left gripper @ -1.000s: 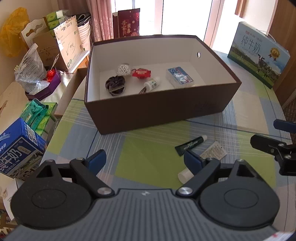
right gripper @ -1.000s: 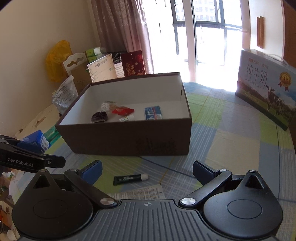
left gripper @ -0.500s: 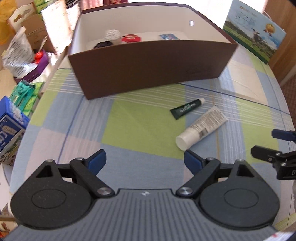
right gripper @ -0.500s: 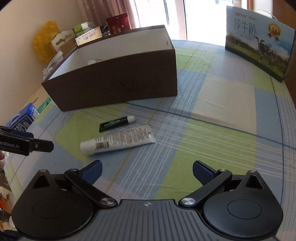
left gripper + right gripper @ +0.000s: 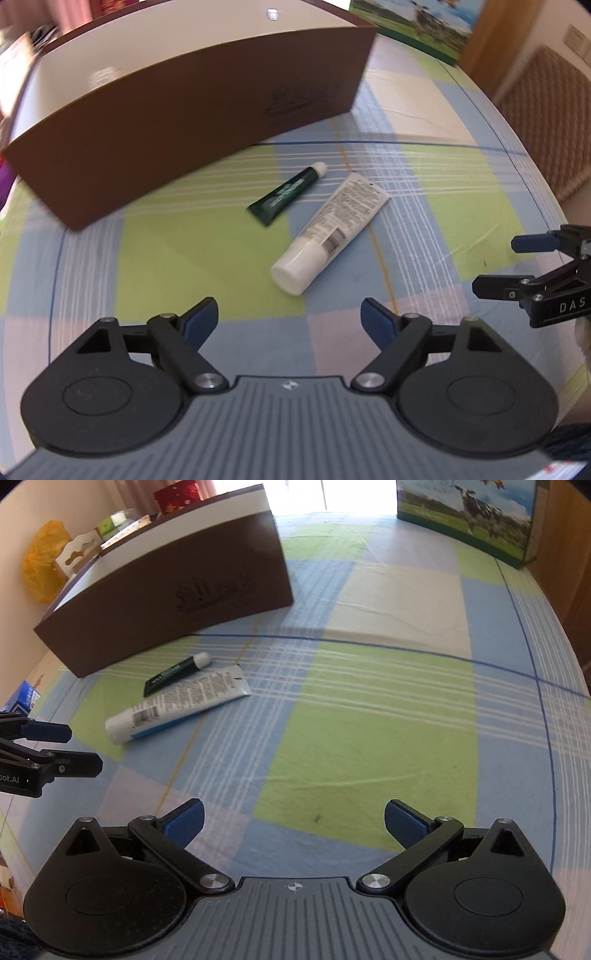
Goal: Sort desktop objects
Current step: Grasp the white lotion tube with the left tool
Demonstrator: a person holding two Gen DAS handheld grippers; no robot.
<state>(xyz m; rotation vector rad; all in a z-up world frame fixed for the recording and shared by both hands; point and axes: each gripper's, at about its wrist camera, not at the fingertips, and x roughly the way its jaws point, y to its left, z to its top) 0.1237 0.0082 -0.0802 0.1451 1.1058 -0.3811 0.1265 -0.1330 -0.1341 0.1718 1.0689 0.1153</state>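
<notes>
A white tube (image 5: 327, 236) (image 5: 177, 705) lies on the checked tablecloth with its cap toward me. Beside it, nearer the box, lies a small dark green tube (image 5: 286, 194) (image 5: 175, 672). Behind both stands the brown box (image 5: 192, 118) (image 5: 166, 594); its contents are hidden by the near wall. My left gripper (image 5: 288, 321) hovers just short of the white tube's cap, jaws closing, nothing between them. My right gripper (image 5: 293, 821) is open over bare cloth, right of the tubes. Each gripper shows at the edge of the other's view.
A green and white milk carton case (image 5: 469, 517) stands at the far right of the table. A blue carton (image 5: 26, 698) and bags sit off the table's left side. A wicker chair back (image 5: 543, 122) stands past the right edge.
Both grippers have sunk toward the table and tilted down, so the box's inside has dropped out of sight. The tubes now lie closer. The left jaws have narrowed a little.
</notes>
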